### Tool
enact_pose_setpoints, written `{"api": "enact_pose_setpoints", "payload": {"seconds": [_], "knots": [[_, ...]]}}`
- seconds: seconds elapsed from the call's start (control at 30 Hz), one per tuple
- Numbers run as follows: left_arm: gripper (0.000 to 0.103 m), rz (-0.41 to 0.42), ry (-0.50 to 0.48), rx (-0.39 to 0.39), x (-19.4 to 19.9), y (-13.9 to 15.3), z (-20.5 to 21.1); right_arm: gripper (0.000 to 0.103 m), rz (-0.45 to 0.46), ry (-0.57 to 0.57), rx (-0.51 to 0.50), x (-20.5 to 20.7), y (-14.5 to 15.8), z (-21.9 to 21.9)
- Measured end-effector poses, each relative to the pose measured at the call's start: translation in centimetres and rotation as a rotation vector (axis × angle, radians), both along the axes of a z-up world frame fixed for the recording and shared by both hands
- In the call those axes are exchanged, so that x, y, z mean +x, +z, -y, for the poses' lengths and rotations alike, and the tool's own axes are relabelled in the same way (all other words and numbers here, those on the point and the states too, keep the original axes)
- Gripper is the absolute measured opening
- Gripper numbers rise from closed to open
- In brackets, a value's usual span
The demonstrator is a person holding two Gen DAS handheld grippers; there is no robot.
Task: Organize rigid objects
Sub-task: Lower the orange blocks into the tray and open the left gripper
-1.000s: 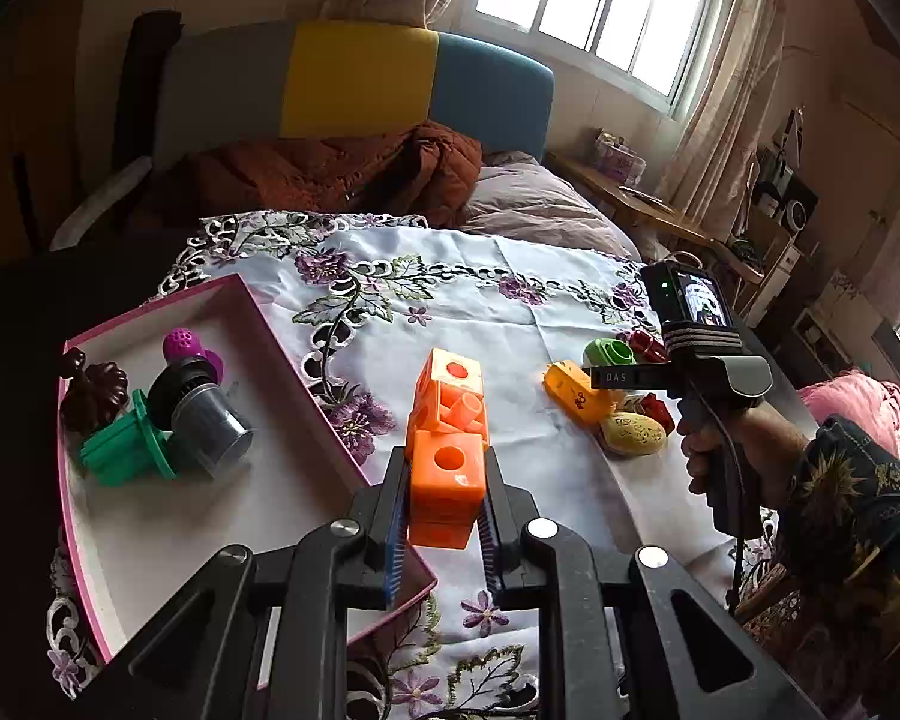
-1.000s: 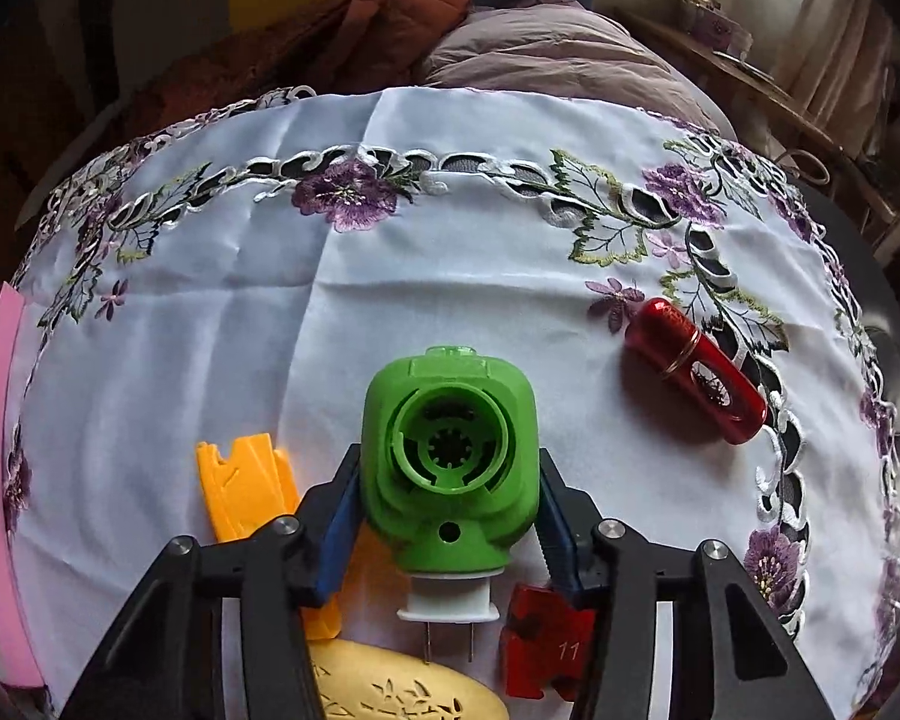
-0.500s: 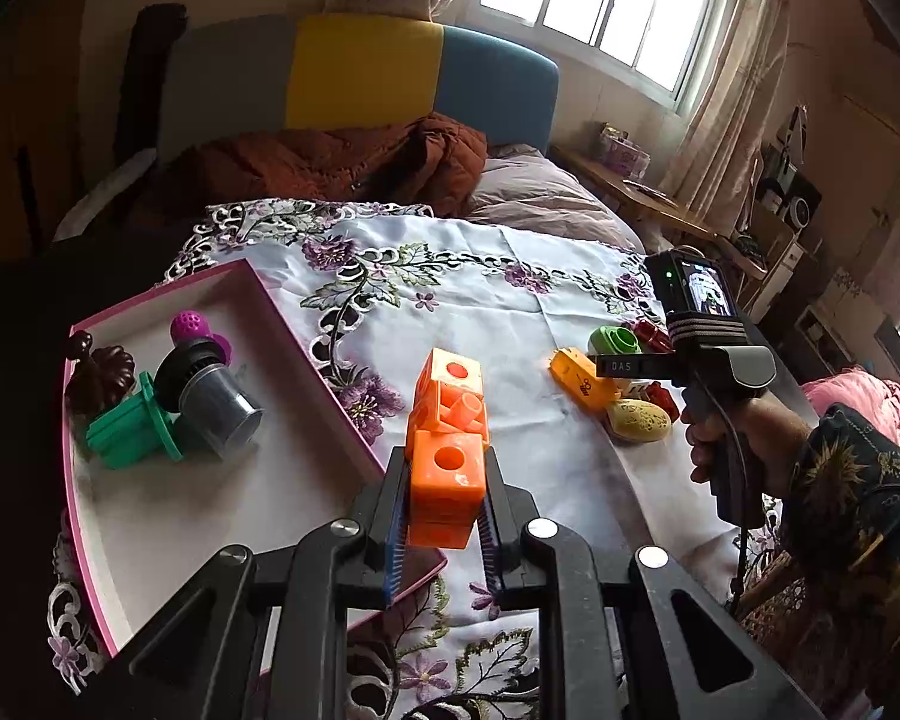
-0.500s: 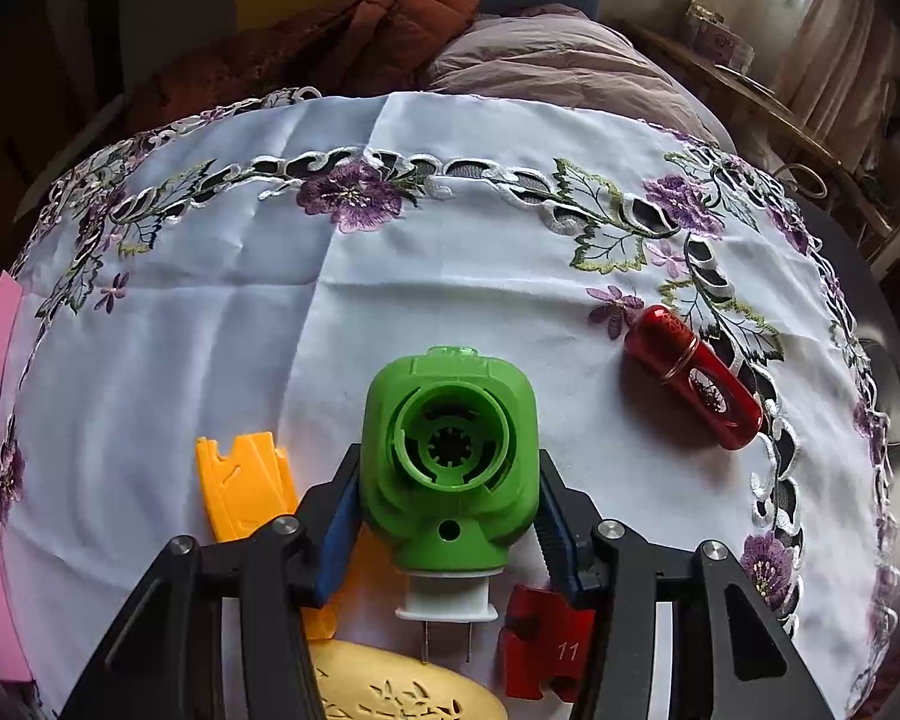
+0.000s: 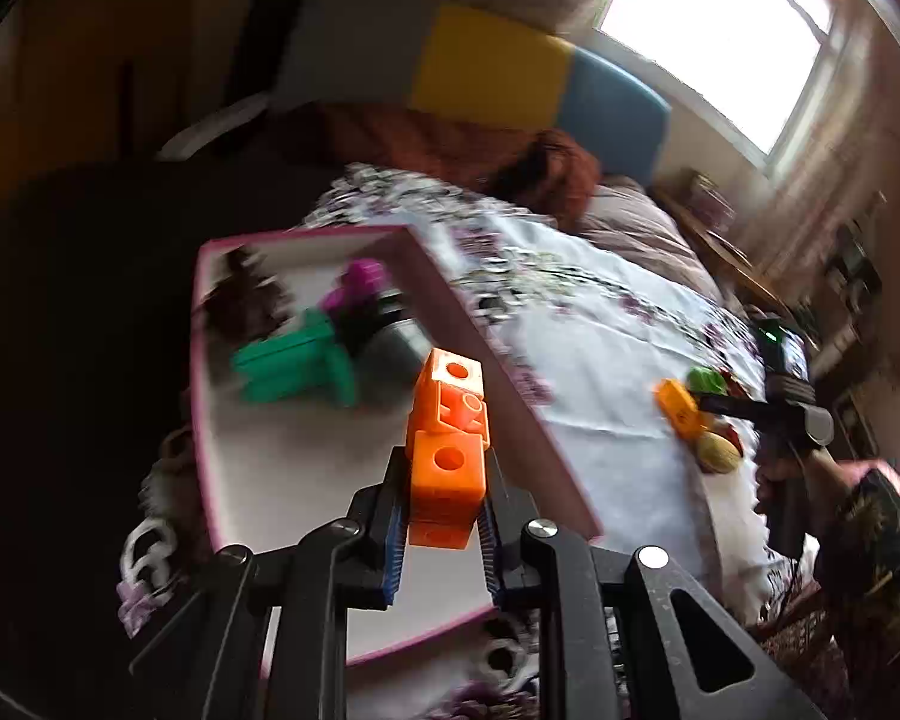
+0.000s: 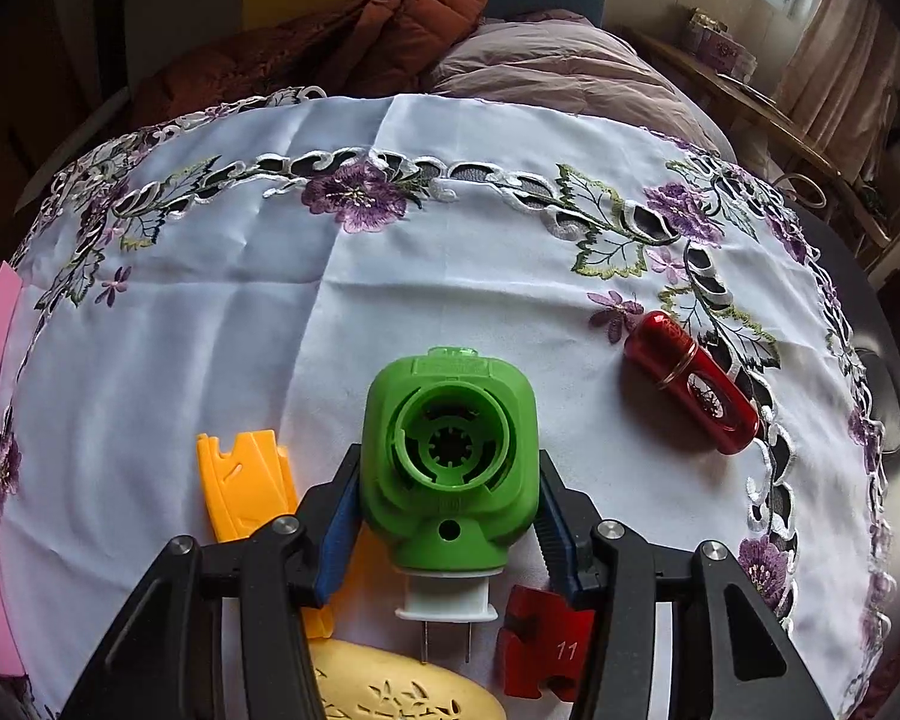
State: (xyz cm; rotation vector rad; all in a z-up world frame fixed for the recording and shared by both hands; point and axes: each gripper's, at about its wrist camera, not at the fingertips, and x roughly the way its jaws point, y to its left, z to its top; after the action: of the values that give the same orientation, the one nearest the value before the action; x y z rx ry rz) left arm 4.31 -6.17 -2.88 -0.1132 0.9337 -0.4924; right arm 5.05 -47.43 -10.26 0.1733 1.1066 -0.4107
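Several blurred tray (image 5: 546, 438) items, red piece (image 6: 543, 648) partly behind fingers (image 6: 555, 516)

Orange block stack (image 5: 447, 450) with round holes, pink-rimmed tray (image 5: 510, 414) with white floor, teal piece (image 5: 288, 369), magenta piece (image 5: 360, 285), white tablecloth (image 6: 270, 330) with purple embroidered flowers, green plug-in device (image 6: 450, 456), glossy red capsule (image 6: 693, 390), yellow-orange flat piece (image 6: 243, 483), red puzzle piece (image 6: 543, 645) marked 11

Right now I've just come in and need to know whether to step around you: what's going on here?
A person is sorting toys on a tablecloth. The left gripper holds orange blocks over the pink tray, which already has a teal piece. The right gripper has its jaws closed on a green plug-in device among other items.
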Motion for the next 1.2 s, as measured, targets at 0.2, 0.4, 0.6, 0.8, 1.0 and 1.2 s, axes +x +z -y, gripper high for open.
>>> {"api": "enact_pose_setpoints", "payload": {"seconds": [0.2, 0.4, 0.6, 0.8, 1.0, 1.2], "knots": [[0.019, -0.076, 0.114, -0.019, 1.9, -2.1, -3.3, 0.052, -0.004, 0.006, -0.004, 0.0, 0.0, -0.1], [0.019, -0.115, 0.153, 0.018, 3.4, -3.8, -3.4, 0.052, -0.007, 0.013, -0.011, 0.0, 0.1, -0.2], [0.019, -0.103, 0.179, 0.075, 5.0, -4.9, -3.0, 0.052, -0.007, 0.012, -0.012, 0.0, 0.1, -0.2], [0.026, -0.091, 0.191, 0.126, 6.1, -5.1, -3.2, 0.052, -0.006, 0.012, -0.012, 0.0, 0.0, -0.2], [0.029, -0.068, 0.204, 0.133, 5.1, -4.5, -4.0, 0.052, -0.008, 0.013, -0.015, -0.1, 0.0, -0.2], [0.029, -0.034, 0.213, 0.132, 3.6, -3.7, -4.2, 0.052, -0.013, 0.025, -0.046, 0.0, 0.1, -0.6]]}}
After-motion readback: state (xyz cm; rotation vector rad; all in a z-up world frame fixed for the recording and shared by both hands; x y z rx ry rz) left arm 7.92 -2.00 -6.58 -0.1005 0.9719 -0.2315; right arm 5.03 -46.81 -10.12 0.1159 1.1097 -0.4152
